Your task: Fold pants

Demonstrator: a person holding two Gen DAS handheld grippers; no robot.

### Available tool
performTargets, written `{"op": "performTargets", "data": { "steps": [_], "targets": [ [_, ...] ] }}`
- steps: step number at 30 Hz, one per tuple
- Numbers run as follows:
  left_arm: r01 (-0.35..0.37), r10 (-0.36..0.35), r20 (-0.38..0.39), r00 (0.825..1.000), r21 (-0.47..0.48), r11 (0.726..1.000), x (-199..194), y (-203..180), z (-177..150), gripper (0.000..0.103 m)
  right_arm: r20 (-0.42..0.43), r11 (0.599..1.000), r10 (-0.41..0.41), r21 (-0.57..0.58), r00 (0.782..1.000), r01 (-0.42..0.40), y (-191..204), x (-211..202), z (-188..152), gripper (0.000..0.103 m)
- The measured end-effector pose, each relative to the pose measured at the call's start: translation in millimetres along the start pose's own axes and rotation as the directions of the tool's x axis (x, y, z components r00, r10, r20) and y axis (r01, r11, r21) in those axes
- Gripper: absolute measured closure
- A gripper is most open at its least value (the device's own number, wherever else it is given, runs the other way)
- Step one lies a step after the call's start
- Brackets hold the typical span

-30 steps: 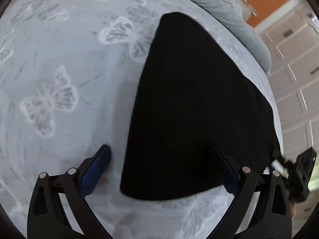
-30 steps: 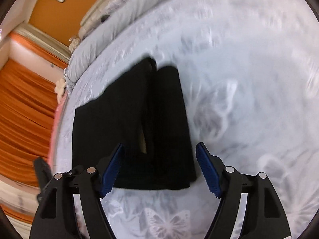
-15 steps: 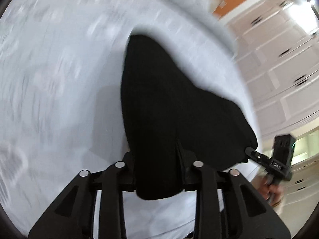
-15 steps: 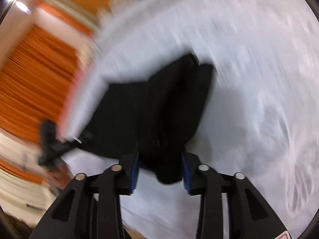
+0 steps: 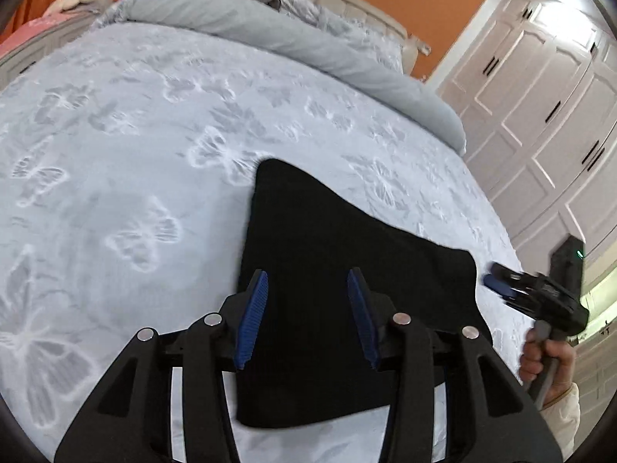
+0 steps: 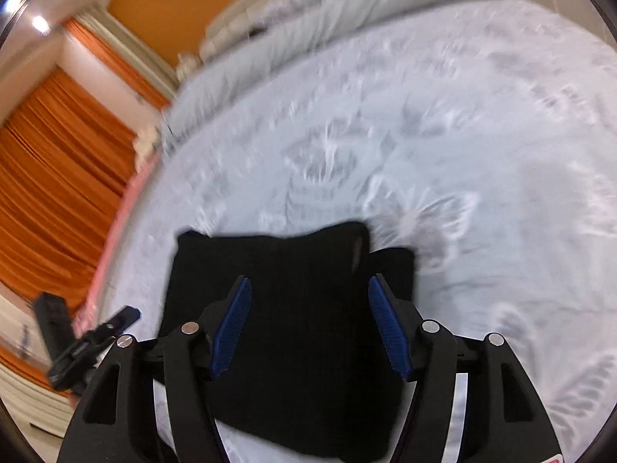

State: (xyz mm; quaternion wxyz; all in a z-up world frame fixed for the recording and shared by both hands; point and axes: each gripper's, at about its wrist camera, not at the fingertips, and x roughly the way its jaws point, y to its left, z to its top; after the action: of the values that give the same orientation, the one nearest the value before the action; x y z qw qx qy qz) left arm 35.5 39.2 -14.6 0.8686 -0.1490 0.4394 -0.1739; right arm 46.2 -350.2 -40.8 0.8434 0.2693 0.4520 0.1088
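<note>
The black pants (image 5: 339, 262) lie folded at the near edge of the butterfly-print bedspread (image 5: 127, 146). The left gripper (image 5: 306, 289) sits above them, jaws parted, gripping nothing. The right gripper (image 6: 308, 297), slightly blurred, appears likewise parted above the cloth's right side.

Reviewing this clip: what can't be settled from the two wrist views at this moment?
- Near edge of the black pants: both views, covered by the left gripper and right gripper bodies.
- How many layers the pants are folded into: right wrist view, motion blur.
- Butterfly bedspread detail: right wrist view, blurred.
- Whether either gripper touches the fabric: unclear; both are open.
</note>
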Motion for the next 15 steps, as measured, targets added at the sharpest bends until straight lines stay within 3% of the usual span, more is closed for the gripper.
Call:
{"op": "performTargets", "data": {
  "steps": [1, 2, 3, 4, 7, 8, 9, 10, 12, 14, 15],
  "targets": [
    [-0.006, 0.006, -0.014, 1.000, 0.002, 1.000, 10, -4, 6, 0.061, -0.028, 0.999, -0.032, -0.007, 0.999, 0.032, 4, 16, -1, 0.039],
    [-0.012, 0.012, -0.023, 1.000, 0.007, 1.000, 16, -4, 5, 0.061, -0.036, 0.996, -0.089, -0.034, 0.995, 0.088, 10, 26, -4, 0.054],
    [-0.025, 0.026, -0.031, 0.999, 0.018, 1.000, 23, -10, 2, 0.061, -0.034, 0.991, -0.118, -0.066, 0.992, 0.116, 14, 30, -7, 0.090],
    [-0.038, 0.039, -0.033, 0.999, 0.038, 0.999, 28, -15, 1, 0.061, -0.026, 0.996, -0.064, -0.072, 0.998, 0.062, 21, 24, -6, 0.096],
    [-0.057, 0.059, -0.010, 0.998, 0.104, 0.993, 30, -31, -1, 0.056, 0.120, 0.994, 0.048, -0.099, 0.992, -0.036, 41, -20, 2, 0.098],
    [-0.065, 0.065, -0.002, 0.998, 0.126, 0.990, 31, -35, -3, 0.050, 0.155, 0.992, 0.036, -0.123, 0.987, -0.017, 43, -30, -1, 0.098],
    [-0.078, 0.078, 0.006, 0.997, 0.140, 0.987, 32, -37, -4, 0.035, 0.167, 0.991, 0.004, -0.130, 0.986, 0.018, 41, -30, -2, 0.098],
    [-0.110, 0.110, 0.011, 0.994, 0.156, 0.981, 37, -38, -6, 0.029, 0.124, 0.990, -0.084, -0.106, 0.989, 0.097, 24, -16, -2, 0.096],
    [-0.183, 0.188, -0.001, 0.982, 0.208, 0.961, 52, -41, -12, 0.030, -0.079, 0.987, -0.158, -0.015, 0.984, 0.158, -16, 31, -8, 0.093],
    [-0.232, 0.239, 0.000, 0.971, 0.248, 0.941, 61, -43, -18, 0.030, -0.069, 0.994, -0.111, 0.018, 0.991, 0.112, -25, 25, -11, 0.092],
    [-0.241, 0.245, 0.016, 0.969, 0.258, 0.936, 58, -46, -18, 0.030, -0.060, 0.994, -0.107, 0.009, 0.992, 0.108, -20, 14, -10, 0.081]
  ]
}}
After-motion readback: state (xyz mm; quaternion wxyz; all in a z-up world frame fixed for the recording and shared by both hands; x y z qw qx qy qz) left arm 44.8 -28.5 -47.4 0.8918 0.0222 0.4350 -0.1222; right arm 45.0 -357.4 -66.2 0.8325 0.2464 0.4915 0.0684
